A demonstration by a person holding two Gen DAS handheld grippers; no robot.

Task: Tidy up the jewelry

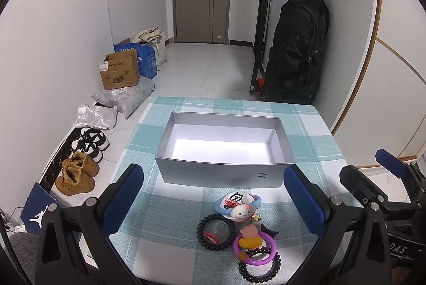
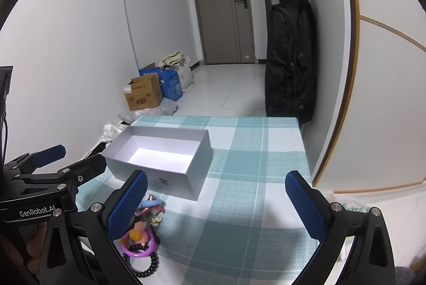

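Lying in a small heap on the checked desk [image 1: 165, 207], just in front of the grey box [image 1: 226, 174], is the jewelry: a blue ring [image 1: 222, 206] under a round white charm [image 1: 238, 198], a small white cartoon figure [image 1: 241, 213], a black coiled band [image 1: 217, 231] around a clear piece, a purple ring [image 1: 255, 249] with a pink and yellow figure [image 1: 249, 235], and a second black coiled band [image 1: 259, 270] nearest the camera. The box is open-topped, its white floor bare, standing near the middle of the desk. The left gripper [image 1: 213, 205] hovers above the heap with its blue-padded jaws spread wide, holding nothing. The right gripper [image 2: 215, 201] hangs to the right of the box, also spread wide and holding nothing, with the heap by its left pad. Beyond the box, a black backpack [image 1: 297, 50] hangs on the right wall and cardboard cartons [image 1: 121, 70] sit on the floor at left.
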